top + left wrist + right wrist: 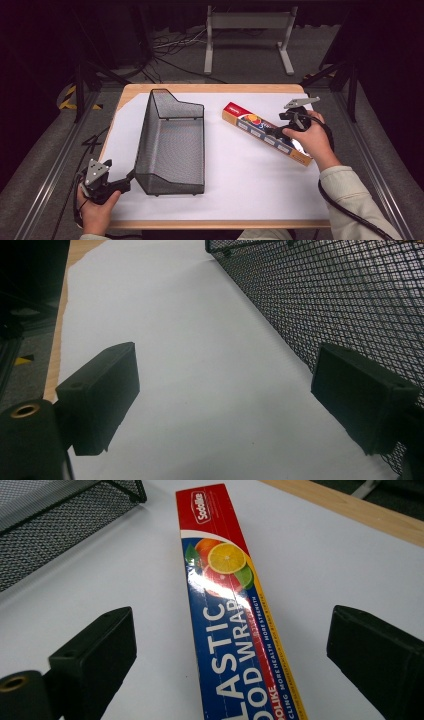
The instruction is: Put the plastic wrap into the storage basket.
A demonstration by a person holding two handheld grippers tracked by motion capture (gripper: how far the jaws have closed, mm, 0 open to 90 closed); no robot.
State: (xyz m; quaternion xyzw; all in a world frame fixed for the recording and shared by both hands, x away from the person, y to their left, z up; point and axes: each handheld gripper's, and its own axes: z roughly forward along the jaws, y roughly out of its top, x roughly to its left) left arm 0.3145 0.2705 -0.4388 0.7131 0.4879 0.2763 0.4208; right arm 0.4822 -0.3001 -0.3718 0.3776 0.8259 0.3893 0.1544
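Note:
A long plastic food wrap box (260, 131), red, blue and yellow with citrus pictures, lies diagonally on the white sheet at the right. My right gripper (277, 131) hovers over its near half, open, with one jaw on each side of the box (227, 605) and not touching it. A black wire mesh basket (172, 145) stands left of centre, empty. My left gripper (131, 176) rests at the basket's near left corner, open, nothing between its jaws. The basket's mesh wall (325, 300) runs just beyond its right jaw.
The white sheet (250, 185) covers a wooden table (210, 88). A metal frame rail runs along each side of the table. A grey stand (247, 30) and cables lie on the floor beyond the far edge.

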